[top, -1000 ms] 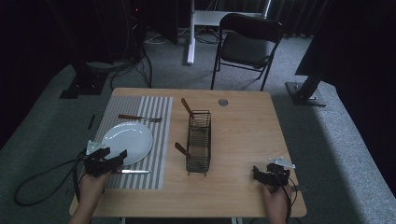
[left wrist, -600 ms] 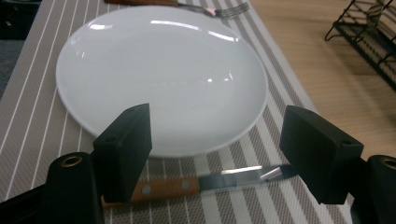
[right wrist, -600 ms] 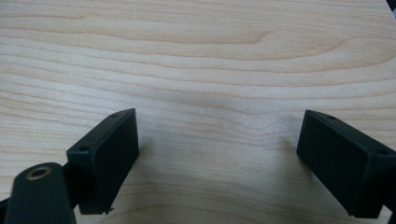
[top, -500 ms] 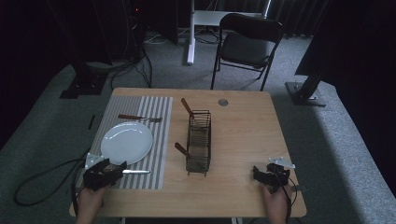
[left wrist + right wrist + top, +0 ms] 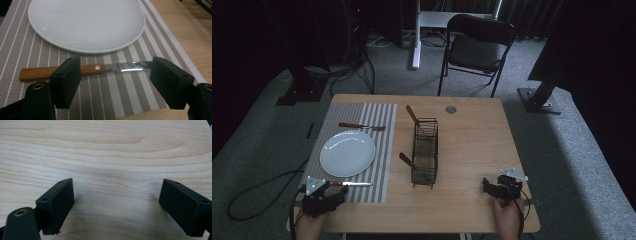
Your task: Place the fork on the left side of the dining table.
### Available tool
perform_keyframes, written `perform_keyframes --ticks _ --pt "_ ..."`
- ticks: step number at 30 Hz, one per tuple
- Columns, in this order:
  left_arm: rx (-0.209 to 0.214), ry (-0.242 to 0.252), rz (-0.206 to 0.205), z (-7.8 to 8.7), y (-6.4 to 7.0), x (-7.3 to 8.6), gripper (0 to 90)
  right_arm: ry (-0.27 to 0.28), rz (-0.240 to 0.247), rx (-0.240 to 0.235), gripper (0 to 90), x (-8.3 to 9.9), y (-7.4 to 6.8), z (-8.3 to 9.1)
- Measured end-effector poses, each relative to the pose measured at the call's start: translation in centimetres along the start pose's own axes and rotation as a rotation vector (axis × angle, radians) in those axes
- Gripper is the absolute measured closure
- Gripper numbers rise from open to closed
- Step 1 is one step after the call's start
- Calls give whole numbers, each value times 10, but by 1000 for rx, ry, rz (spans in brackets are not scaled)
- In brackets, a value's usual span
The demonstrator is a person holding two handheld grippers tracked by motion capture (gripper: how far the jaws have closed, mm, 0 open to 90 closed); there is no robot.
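Left gripper view shows the left gripper (image 5: 115,82) with its jaws wide apart and holding nothing. The shiny knife with a brown wooden handle (image 5: 82,70) lies flat on the grey striped placemat (image 5: 37,57), just past the jaws and in front of the round white plate (image 5: 85,22). The right gripper (image 5: 117,206) is spread wide too, over the bare light wooden table (image 5: 105,147), far from the knife.

L gripper (image 5: 329,196) sits low at the near-left w/ jaws spread wide, held by the left hand (image 5: 309,226), while R gripper (image 5: 490,186) rests near-right, jaws likewise wide apart, right hand (image 5: 507,217) behind it.
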State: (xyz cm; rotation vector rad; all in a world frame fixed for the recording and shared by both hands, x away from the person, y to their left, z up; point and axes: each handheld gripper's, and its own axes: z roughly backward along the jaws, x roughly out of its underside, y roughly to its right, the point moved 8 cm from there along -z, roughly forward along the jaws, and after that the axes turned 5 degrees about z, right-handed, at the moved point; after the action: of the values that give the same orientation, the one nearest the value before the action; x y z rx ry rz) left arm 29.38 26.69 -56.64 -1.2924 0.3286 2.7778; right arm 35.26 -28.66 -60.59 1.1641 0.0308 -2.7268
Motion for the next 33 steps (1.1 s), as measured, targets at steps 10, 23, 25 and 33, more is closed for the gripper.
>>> perform_keyframes --ticks 10,23,25,33 --pt "-42 -26 -1 3 -8 17 255 0 0 0 124 0 0 0" --pt "-118 -75 21 -1 -19 36 254 0 0 0 124 0 0 0" --pt "-124 -66 22 -1 -20 36 254 0 0 0 124 0 0 0" --pt "-141 -38 -21 -5 -16 39 217 0 0 0 124 0 0 0"
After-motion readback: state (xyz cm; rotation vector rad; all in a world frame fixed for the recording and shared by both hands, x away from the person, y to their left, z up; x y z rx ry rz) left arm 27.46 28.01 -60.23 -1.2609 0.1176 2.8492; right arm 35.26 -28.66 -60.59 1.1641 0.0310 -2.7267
